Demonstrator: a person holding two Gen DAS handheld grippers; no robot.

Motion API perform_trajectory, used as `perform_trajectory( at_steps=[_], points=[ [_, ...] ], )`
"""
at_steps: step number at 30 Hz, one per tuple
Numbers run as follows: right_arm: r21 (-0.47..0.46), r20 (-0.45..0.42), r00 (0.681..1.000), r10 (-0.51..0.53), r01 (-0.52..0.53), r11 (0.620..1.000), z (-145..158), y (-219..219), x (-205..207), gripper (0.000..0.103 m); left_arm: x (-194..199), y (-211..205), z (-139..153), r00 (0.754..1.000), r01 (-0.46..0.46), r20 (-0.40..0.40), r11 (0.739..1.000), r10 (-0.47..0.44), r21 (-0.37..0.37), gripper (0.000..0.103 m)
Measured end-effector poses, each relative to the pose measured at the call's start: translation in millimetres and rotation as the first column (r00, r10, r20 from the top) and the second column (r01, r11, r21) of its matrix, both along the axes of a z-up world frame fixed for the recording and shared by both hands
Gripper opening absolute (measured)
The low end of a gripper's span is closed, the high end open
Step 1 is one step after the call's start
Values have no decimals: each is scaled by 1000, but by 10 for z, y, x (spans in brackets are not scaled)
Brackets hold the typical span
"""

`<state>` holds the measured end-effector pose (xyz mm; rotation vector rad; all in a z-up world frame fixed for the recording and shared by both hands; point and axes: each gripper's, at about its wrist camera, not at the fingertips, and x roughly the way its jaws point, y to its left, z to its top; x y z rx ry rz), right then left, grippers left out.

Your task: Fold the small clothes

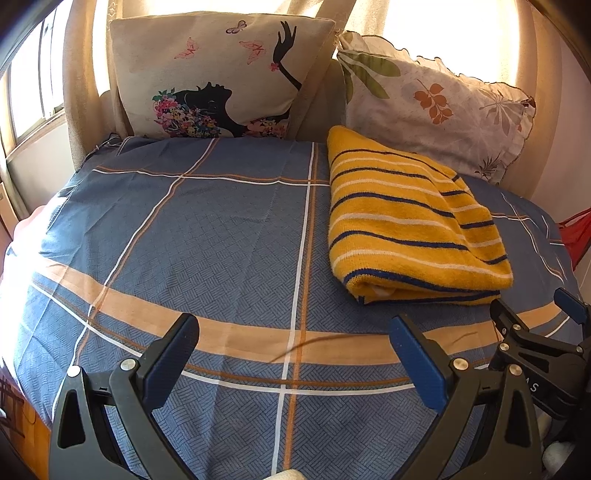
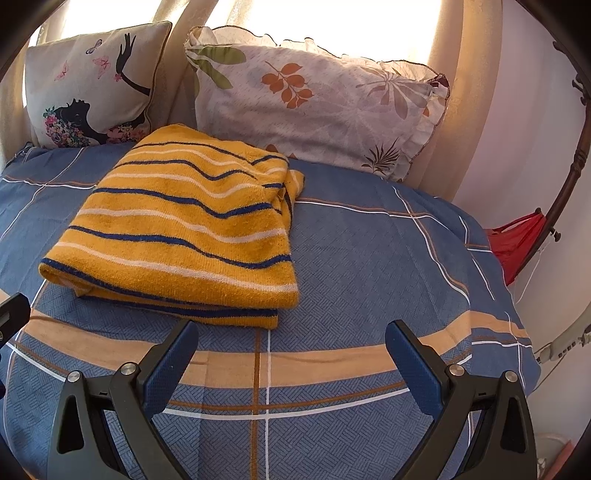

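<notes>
Sweater (image 2: 181,225), yellow with blue and white stripes, lies folded in a thick stack on the bed (image 2: 369,258); landmark for the rest. Nearest: left gripper (image 1: 295,339), jaws spread wide, nothing between them, hovering over the checked blue sheet (image 1: 221,229) on the near side of the sweater, off toward its left. Right gripper (image 2: 291,341) also spread and empty, just short of the sweater's near folded edge, not touching it. In the left wrist view the right gripper's tips sit close to the sweater's near right corner. Beyond the sweater: a leaf-print pillow (image 2: 325,107) right behind it, its far edge about touching. Left of that, a cushion (image 1: 221,74) with a black silhouette and butterflies. Behind both, bright backlit curtains (image 2: 314,18). Right of the sweater, past the bed edge, something red (image 2: 517,243).
</notes>
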<state>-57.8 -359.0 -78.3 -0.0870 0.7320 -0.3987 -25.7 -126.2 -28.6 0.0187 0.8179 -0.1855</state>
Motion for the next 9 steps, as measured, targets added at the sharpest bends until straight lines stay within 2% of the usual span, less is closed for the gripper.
perform_trajectory(
  at_steps=[9],
  points=[
    [3, -12, 1000, 5, -5, 1000, -34, -12, 35, 103, -14, -34, 16, 1000, 11, 18, 1000, -11, 13, 102]
  ],
)
